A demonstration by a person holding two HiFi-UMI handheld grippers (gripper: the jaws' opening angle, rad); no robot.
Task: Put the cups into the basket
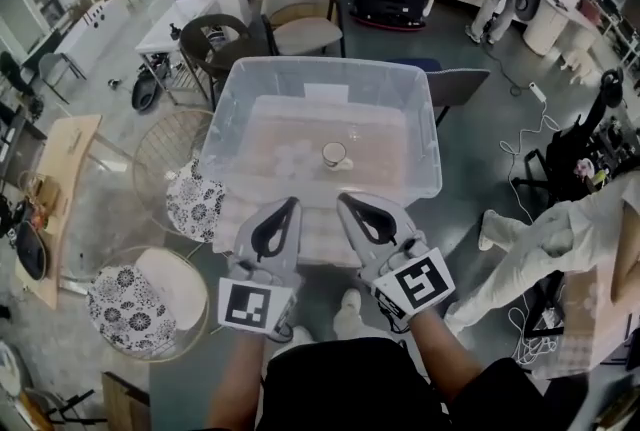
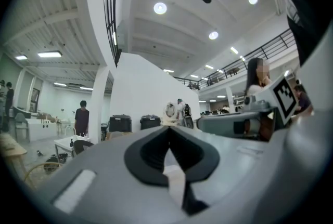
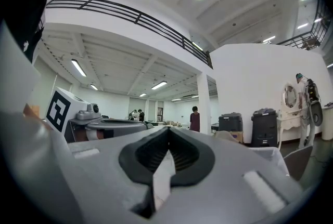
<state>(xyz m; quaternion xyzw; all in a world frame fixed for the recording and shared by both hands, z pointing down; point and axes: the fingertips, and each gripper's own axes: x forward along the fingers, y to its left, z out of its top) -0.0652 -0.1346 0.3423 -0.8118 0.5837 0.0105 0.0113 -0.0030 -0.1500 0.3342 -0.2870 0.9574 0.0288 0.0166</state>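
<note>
A clear plastic bin (image 1: 424,119) stands on the small table ahead of me in the head view. Inside it, near the middle, sits a small pale cup (image 1: 334,155) with a dark rim. My left gripper (image 1: 293,202) and right gripper (image 1: 345,199) are side by side just short of the bin's near wall, tips pointing toward it. Both are shut and hold nothing. In the left gripper view the left gripper (image 2: 167,127) shows its dark pads meeting at the tip; in the right gripper view the right gripper (image 3: 167,128) looks the same. Both gripper views face the room rather than the bin's inside.
Two round wire chairs with floral cushions (image 1: 125,304) (image 1: 195,204) stand at the left. A person in white (image 1: 540,249) bends over at the right. A wooden table (image 1: 60,179) is far left, a beige chair (image 1: 300,19) behind the bin.
</note>
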